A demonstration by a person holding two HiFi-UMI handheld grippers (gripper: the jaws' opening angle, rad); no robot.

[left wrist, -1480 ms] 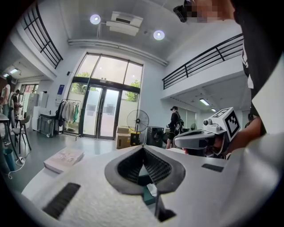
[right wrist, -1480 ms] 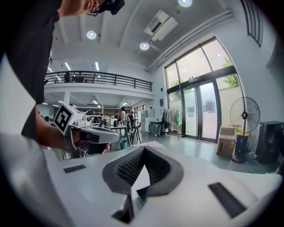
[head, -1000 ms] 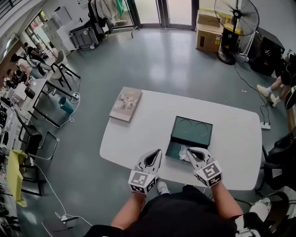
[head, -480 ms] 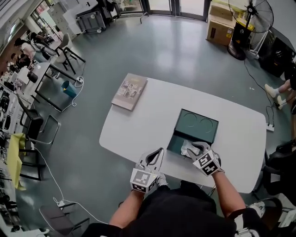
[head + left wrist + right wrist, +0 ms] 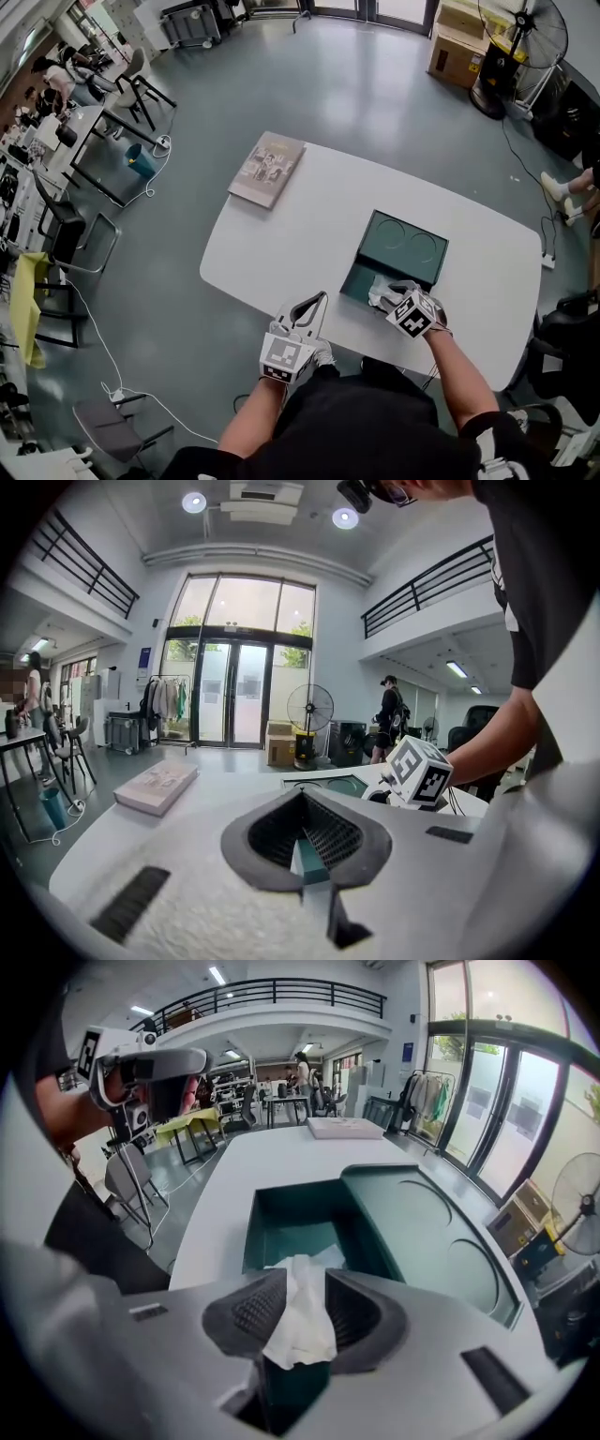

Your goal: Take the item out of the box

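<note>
A dark green box (image 5: 361, 282) stands open near the table's front edge, with its lid (image 5: 406, 246) lying flat just beyond it. A crumpled white paper (image 5: 300, 1321) rises from the box's near end. My right gripper (image 5: 389, 292) is at that end, and its jaws are opening with the paper (image 5: 380, 299) loose between them. In the right gripper view the jaws (image 5: 305, 1283) stand apart on both sides of the paper. My left gripper (image 5: 317, 302) hovers at the table's front edge, left of the box, shut and empty (image 5: 302, 797).
A book (image 5: 268, 170) lies at the far left corner of the white table (image 5: 281, 239). Beyond the table are a standing fan (image 5: 514, 33) and cardboard boxes (image 5: 457, 42). Desks and chairs (image 5: 84, 178) line the left side of the room.
My right gripper has shifted a little forward over the box's near end, with the white paper still at its tips. The left gripper stays by the table's front edge.
</note>
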